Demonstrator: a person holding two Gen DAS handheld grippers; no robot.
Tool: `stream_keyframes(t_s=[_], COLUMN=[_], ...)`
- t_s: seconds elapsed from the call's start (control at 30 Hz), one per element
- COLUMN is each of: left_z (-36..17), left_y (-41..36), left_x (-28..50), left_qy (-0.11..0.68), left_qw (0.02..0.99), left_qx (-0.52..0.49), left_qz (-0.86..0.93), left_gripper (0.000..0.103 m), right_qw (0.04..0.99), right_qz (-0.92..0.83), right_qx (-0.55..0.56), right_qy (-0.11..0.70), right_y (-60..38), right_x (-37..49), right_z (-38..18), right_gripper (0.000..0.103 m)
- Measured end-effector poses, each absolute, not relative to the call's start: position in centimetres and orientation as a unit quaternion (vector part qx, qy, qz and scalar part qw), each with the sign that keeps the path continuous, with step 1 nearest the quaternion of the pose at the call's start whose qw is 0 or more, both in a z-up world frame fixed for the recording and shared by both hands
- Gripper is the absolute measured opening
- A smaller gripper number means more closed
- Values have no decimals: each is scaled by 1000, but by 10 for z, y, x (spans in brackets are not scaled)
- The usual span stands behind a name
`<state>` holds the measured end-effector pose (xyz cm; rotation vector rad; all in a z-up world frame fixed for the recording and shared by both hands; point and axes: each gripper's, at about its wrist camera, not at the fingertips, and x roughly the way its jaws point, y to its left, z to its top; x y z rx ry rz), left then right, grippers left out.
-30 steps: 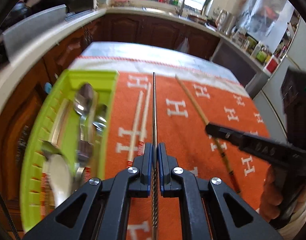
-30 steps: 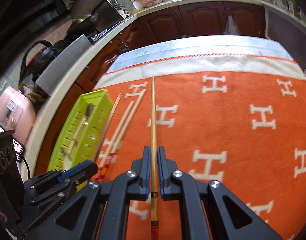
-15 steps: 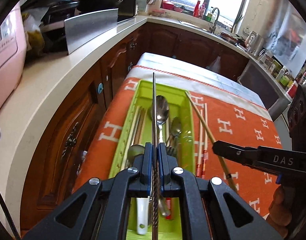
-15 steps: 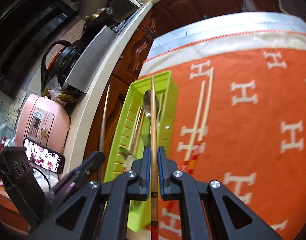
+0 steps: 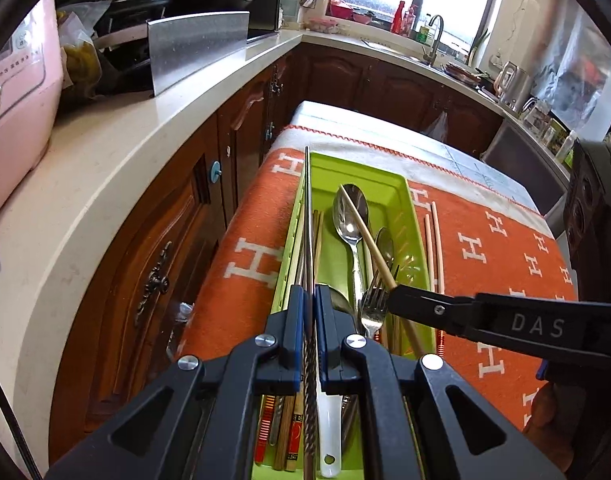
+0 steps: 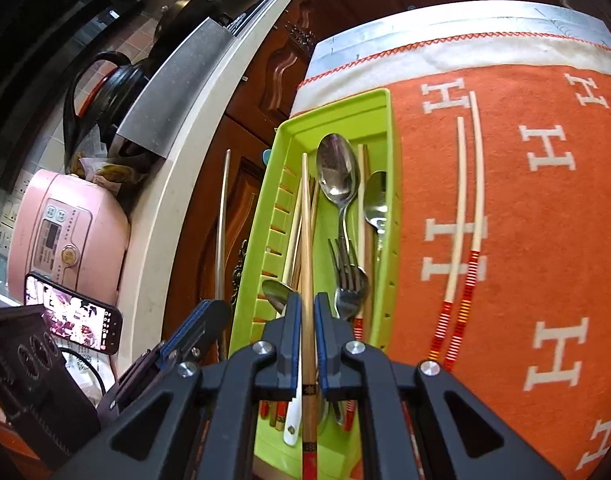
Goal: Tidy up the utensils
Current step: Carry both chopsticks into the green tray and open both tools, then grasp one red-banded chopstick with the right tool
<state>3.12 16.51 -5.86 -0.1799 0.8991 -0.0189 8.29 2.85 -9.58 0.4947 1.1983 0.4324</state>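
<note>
A lime-green utensil tray (image 5: 410,204) sits on the orange cloth and holds spoons (image 5: 350,212), a fork (image 5: 372,304) and several chopsticks. My left gripper (image 5: 309,292) is shut on a metal chopstick (image 5: 307,216), which lies along the tray's left rim. My right gripper (image 6: 307,300) hovers over the tray (image 6: 333,114) with a wooden chopstick (image 6: 305,216) between its pads; its jaws are opening. In the left wrist view that wooden chopstick (image 5: 363,224) crosses the large spoon. A pair of white chopsticks (image 6: 469,200) lies on the cloth right of the tray.
The orange cloth (image 6: 545,240) with white H letters covers the table. To the left run dark wooden cabinets (image 5: 177,248) and a pale counter (image 5: 85,184), which carries a pink rice cooker (image 6: 65,232) and a phone (image 6: 73,316). The tray stands near the table's left edge.
Both grippers have swung left from over the bare cloth to over the green tray, each carrying its chopstick. The wooden chopstick now lies across the large spoon.
</note>
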Motion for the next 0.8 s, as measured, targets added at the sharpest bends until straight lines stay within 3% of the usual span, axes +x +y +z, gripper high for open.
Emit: stream_keyframes(t_s=[0.1, 0.8], left_z=[-65, -52], left_y=[165, 143], left_x=[34, 28], left_qy=[441, 438], left_qw=[893, 896], left_qx=[-89, -72], left_qz=[-12, -12], left_gripper=[4, 43], right_qw=[776, 817], right_qz=[201, 194], right_qx=[223, 163], right_qy=[555, 517], right_y=[33, 2], right_x=[85, 66], right_z=[-98, -82], right_gripper=[10, 9])
